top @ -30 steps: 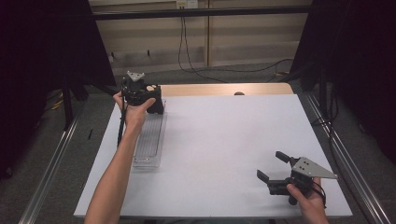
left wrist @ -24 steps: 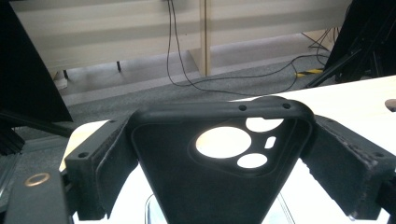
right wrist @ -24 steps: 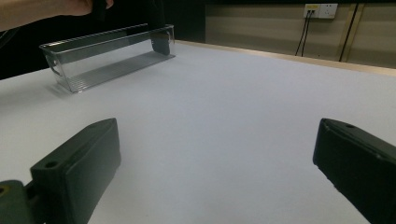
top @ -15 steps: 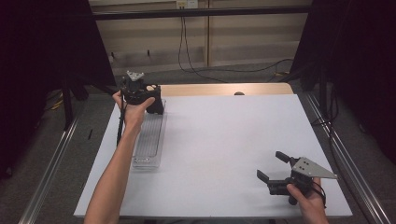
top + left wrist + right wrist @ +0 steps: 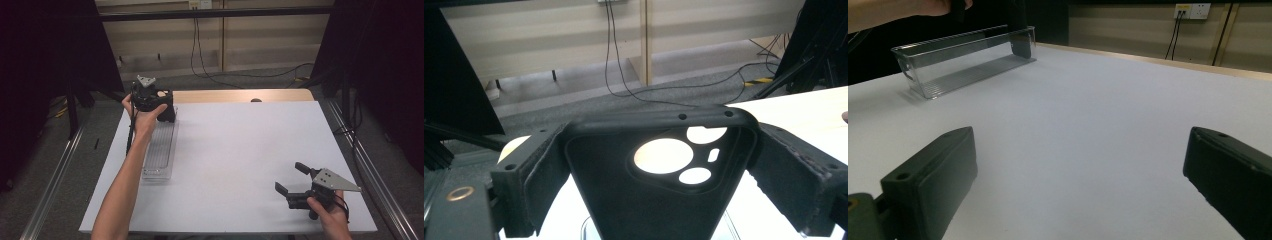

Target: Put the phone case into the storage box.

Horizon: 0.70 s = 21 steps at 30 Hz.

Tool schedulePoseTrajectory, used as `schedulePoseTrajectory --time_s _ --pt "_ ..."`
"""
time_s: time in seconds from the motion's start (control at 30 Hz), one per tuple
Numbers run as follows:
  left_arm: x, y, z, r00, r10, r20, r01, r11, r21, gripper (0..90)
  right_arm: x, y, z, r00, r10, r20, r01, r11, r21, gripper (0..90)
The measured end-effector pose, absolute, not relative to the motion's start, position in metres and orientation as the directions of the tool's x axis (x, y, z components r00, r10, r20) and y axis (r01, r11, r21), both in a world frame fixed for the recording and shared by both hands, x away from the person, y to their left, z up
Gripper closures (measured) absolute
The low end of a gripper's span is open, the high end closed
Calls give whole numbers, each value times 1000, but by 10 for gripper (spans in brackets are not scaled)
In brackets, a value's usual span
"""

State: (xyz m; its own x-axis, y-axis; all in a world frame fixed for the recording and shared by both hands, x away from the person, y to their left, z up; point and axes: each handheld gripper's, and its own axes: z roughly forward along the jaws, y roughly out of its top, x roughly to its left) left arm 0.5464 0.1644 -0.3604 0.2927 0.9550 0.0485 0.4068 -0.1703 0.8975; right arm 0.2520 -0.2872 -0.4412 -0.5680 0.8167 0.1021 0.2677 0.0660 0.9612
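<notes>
My left gripper (image 5: pixel 161 107) is held above the far end of a clear plastic tray (image 5: pixel 159 150) at the table's back left. It is shut on a black phone case (image 5: pixel 659 200) with round camera cut-outs; the case's lower end (image 5: pixel 168 113) hangs at the tray's far end. In the left gripper view the case stands upright between the two jaws. My right gripper (image 5: pixel 289 176) rests low near the front right of the white table (image 5: pixel 240 150), open, with nothing between its jaws. From the right gripper view the tray (image 5: pixel 963 60) lies far off at the upper left.
A wooden strip (image 5: pixel 240 95) runs along the table's far edge. Metal rails (image 5: pixel 360 160) flank both sides. Black curtains and cables on the floor stand beyond the table.
</notes>
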Motion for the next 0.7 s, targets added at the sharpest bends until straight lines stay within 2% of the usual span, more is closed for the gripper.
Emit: schedulePoseTrajectory --time_s 0.7 --pt "551 164 -362 291 955 48 383 -163 909 94 252 -287 -442 -569 816 104 269 65 961 7"
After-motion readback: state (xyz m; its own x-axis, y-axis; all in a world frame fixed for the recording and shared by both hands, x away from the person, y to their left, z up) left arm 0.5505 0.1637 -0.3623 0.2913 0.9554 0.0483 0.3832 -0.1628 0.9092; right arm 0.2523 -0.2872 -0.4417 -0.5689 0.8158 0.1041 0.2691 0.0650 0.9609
